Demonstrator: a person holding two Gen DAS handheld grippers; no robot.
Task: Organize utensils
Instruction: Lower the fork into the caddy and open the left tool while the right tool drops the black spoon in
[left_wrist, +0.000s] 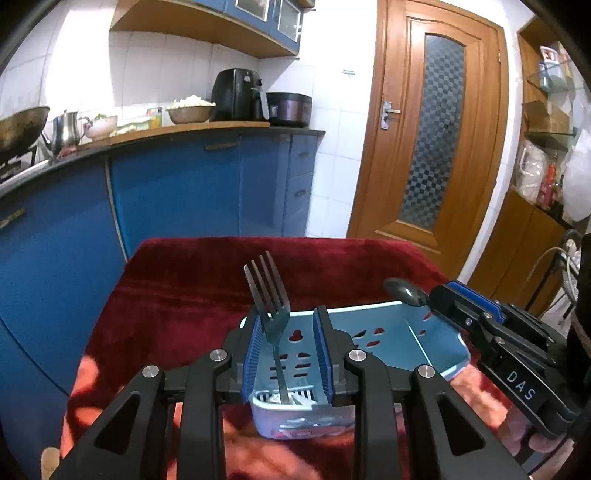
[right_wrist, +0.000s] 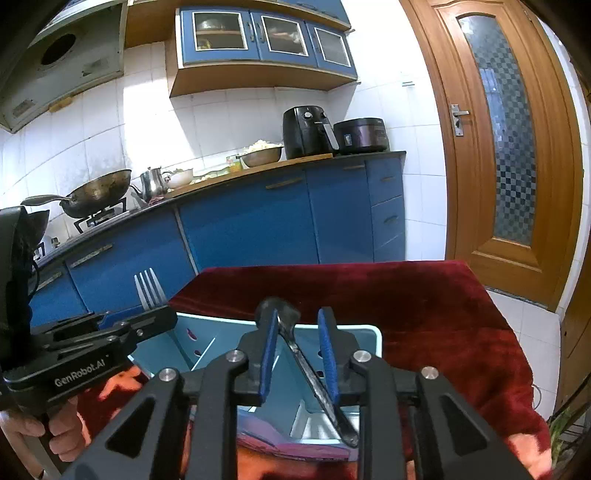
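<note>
1. Two grippers are hovering over a pale blue utensil tray (left_wrist: 436, 332) that is sitting on a desk draped in dark red velvet cloth (left_wrist: 192, 291).
2. Left gripper (left_wrist: 288, 354): its blue pads are standing partly apart with a fork (left_wrist: 271, 310) between them. The fork is standing nearly upright, tines up, leaning against the left pad and clear of the right one; its handle tip is resting in the tray's near slotted compartment.
3. Right gripper (right_wrist: 300, 354): its jaws are partly apart too. A dark spoon (right_wrist: 303, 354) is lying slantwise between them, bowl up by the left pad, handle running down to the near right into the tray (right_wrist: 373, 332). Whether either pad is pressing on it, I cannot tell.
4. Seen from the left wrist, the right gripper (left_wrist: 428, 295) is reaching in from the right, over the tray's far right corner, the spoon bowl (left_wrist: 404, 291) poking out past its tip.
5. Blue kitchen cabinets (right_wrist: 243, 229) and a wooden door (right_wrist: 509, 147) are filling the far background.
</note>
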